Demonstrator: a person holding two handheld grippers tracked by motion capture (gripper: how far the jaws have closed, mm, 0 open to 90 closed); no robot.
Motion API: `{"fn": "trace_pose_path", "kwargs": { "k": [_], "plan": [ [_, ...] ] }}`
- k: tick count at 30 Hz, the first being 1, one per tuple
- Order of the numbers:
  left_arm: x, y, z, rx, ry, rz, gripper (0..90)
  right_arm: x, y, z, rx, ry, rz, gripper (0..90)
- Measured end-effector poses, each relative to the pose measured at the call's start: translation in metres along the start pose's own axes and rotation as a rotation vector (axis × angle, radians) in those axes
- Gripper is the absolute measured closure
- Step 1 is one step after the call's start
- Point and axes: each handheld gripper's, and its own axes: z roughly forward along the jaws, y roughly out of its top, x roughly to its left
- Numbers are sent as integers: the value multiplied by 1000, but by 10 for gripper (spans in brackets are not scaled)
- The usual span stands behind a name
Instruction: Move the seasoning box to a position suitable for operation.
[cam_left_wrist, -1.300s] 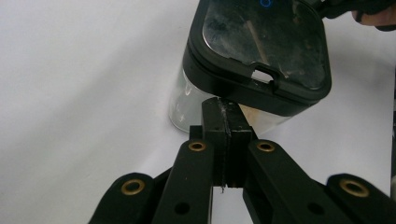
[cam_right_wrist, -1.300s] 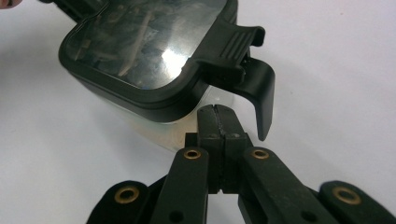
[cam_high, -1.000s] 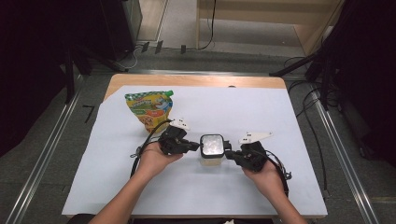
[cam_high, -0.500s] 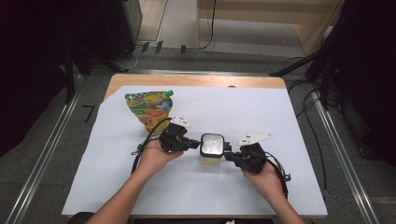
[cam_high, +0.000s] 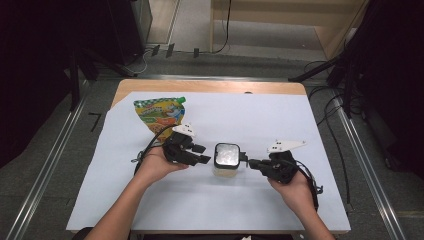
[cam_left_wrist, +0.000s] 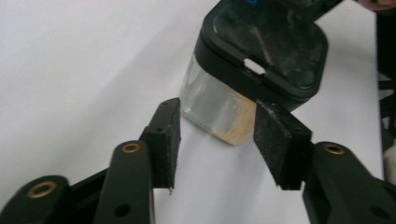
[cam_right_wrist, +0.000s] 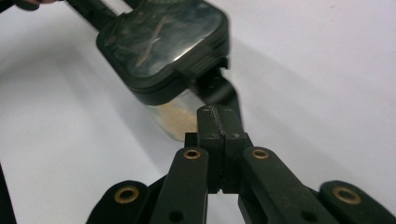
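The left tool (cam_left_wrist: 215, 135) has just spread its jaws, free of the clear black-lidded jar (cam_high: 226, 159) mid-bench; the right tool (cam_right_wrist: 218, 119), pressed together, sits under the lid's tab.

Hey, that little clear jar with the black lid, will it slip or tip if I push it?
The jar looks rigid with smooth clear walls, so the pads may slide. It seems only part full of powder, so probably light. Its black lid sits wide on top, so a high push might tip it.

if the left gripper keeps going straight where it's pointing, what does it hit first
Most likely the clear jar with the black lid: the left gripper, jaws just opened, points at its glass wall just ahead, nothing between. How near is hard to judge.
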Motion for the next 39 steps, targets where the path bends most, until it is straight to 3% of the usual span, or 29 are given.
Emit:
{"fn": "trace_pose_path", "kwargs": {
  "k": [3,4,5,12,15,16,18,27,31,39],
  "plan": [
    [-2,3,1,14,-39,45,462,-5,-2,-3,-6,-8,26,900],
    [-3,6,1,33,-56,81,452,-7,-2,-2,-6,-12,28,900],
    [-6,9,0,19,-61,139,430,-8,-2,0,-6,-15,31,900],
    [-6,17,-2,-11,-96,169,337,-7,0,8,5,-21,24,900],
    [-6,21,-1,2,-157,168,280,-7,0,8,-2,-23,25,900],
    [-7,22,1,11,-164,183,239,-8,0,9,-2,-23,25,900],
    [-8,24,6,28,-141,241,168,-8,0,10,-1,-29,33,900],
    [0,26,25,44,-133,250,160,-10,1,11,1,-32,35,900],
    [-2,25,35,64,-129,277,165,-11,1,12,3,-33,33,900],
    [-4,25,42,61,-120,255,149,-11,0,13,14,-40,37,900]
  ]
}}
